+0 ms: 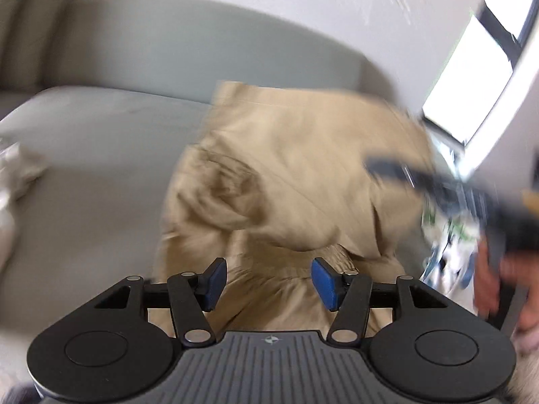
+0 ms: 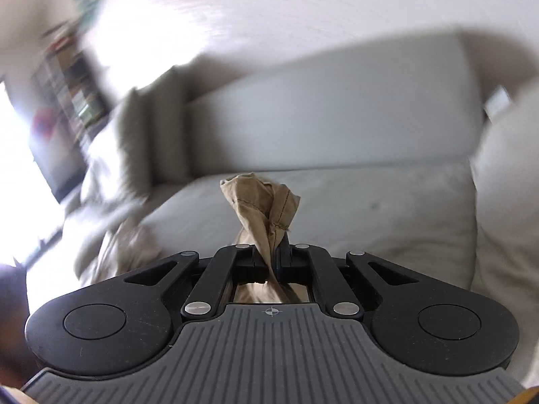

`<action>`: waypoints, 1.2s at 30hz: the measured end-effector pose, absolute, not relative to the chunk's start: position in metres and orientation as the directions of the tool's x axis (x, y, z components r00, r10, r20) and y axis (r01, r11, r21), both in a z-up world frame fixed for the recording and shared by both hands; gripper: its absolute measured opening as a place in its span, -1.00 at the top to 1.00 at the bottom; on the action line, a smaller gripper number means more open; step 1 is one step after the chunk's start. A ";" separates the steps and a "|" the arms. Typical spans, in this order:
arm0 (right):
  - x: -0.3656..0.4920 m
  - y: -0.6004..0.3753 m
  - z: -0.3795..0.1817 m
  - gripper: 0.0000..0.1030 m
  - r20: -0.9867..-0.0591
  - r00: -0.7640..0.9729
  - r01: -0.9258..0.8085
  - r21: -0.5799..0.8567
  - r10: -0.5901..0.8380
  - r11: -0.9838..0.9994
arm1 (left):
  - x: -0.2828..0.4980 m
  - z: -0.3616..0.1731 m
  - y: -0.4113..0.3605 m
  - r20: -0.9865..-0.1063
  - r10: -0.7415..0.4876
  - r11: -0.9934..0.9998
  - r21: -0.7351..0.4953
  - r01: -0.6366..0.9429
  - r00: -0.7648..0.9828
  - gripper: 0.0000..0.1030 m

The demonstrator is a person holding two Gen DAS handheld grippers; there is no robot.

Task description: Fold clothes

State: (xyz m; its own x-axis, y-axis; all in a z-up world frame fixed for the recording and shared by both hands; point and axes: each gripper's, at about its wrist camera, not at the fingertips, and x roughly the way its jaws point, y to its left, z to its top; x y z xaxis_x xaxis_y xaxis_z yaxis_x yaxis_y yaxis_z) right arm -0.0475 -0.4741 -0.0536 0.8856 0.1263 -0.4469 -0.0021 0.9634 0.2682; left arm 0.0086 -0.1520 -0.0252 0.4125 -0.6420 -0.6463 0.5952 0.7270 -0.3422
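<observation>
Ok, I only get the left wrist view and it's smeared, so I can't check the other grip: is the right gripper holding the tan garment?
Observer: Yes, the right gripper is shut on a bunched corner of the tan garment.
Operator: Does any cloth stick out past it?
Observer: A stitched hem pokes up beyond its fingers.
Operator: What's ahead of it?
Observer: The grey sofa, its seat bare there.

Both wrist cameras look forward and downward along their grippers, close above the tan garment point(image 1: 286, 168) on the sofa point(image 2: 337, 118).
</observation>
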 end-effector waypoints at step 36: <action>-0.216 -0.375 -0.047 0.08 -0.561 0.827 0.085 0.167 0.024 0.982 | -0.033 -0.092 -0.172 -0.758 -0.558 0.686 -0.193 0.701 0.338 0.90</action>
